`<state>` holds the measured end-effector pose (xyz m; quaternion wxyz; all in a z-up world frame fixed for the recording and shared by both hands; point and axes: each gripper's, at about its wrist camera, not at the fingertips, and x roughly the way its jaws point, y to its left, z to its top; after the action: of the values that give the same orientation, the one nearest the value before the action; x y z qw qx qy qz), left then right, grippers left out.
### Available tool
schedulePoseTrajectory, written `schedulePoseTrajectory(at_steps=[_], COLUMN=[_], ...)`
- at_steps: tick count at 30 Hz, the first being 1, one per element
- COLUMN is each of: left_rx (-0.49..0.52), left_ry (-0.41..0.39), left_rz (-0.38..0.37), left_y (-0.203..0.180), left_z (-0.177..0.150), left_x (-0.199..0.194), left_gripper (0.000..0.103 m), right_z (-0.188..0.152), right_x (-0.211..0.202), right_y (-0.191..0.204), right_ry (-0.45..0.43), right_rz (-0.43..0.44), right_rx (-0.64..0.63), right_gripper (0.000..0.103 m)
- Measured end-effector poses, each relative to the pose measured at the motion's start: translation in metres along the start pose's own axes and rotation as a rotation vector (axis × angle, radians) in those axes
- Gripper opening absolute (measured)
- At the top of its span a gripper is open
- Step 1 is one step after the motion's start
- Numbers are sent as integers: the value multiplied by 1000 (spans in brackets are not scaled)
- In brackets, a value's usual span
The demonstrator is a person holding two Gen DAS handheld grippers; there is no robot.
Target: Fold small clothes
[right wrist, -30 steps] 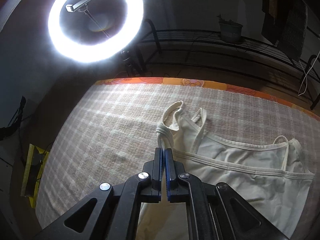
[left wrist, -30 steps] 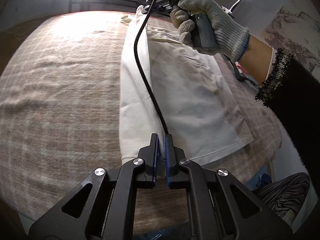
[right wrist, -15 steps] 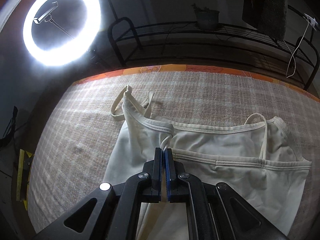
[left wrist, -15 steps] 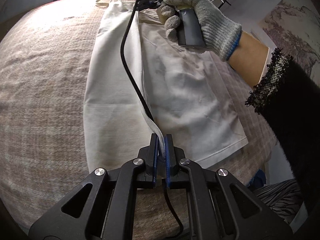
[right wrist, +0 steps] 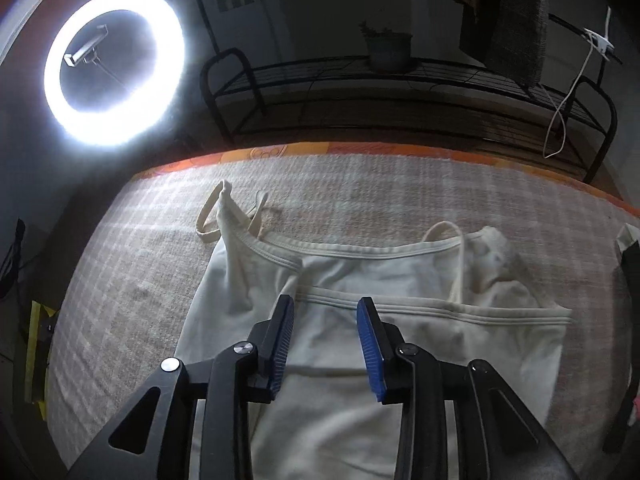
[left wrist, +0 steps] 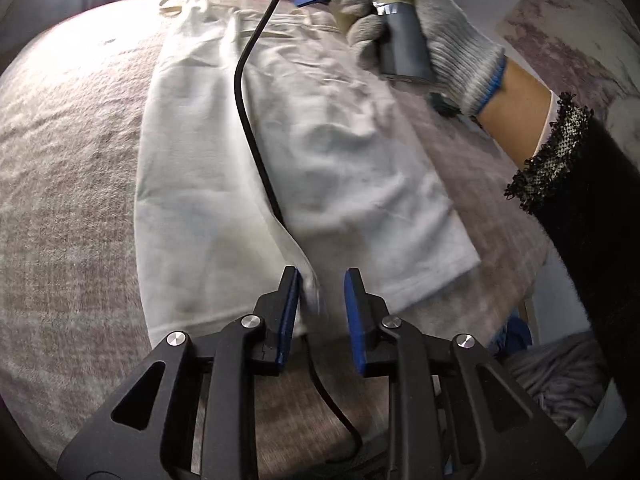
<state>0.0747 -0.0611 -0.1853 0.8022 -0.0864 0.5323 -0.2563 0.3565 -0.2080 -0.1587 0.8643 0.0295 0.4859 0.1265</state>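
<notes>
The cream cotton camisole with thin shoulder straps [right wrist: 400,280] lies flat on the beige checked woven cloth covering the bench [left wrist: 72,208], directly ahead of both grippers, with its left side panel already turned in over the body as a long lengthwise flap, so I judge the first side fold laid down. The left gripper [left wrist: 322,280] stands open at the hem with the flap's edge loose between its pads, and the right gripper [right wrist: 326,308] is open and empty over the neckline. The other side fold and the crosswise fold appear still to do.
</notes>
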Motion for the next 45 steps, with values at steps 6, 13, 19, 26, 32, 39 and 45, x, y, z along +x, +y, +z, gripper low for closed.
schedulePoseTrajectory(at_steps=[6,13,19,26,32,39,45], left_rx=[68,49,26,121,198,278,317], left_ry=[-35,-135,-179,-137,-47,-2,3], left_rz=[-53,-29,15,48,26,45,84], left_y=[-15,-17,-27,-74,-116,-153,-168], left_z=[-23,-18,1,9,8,1,-2], left_x=[-31,-58,-47,2,48,86,102], left_gripper=[22,22,22,22,22,28,42], right_z=[-30,-79,-104,-119,-137,-156,-153], right_x=[-83,-174,-218,-223,-228,-227,-216], right_y=[-38,-78,-103,-139,-173,-207,-225], right_ry=[-102,-174,-232,-232,-218,-184,-173], right_rz=[19,30,21,36,70,84,133], right_rx=[88,146,147,196,226,250,308], right_gripper=[52,52,53,53,53,53,53])
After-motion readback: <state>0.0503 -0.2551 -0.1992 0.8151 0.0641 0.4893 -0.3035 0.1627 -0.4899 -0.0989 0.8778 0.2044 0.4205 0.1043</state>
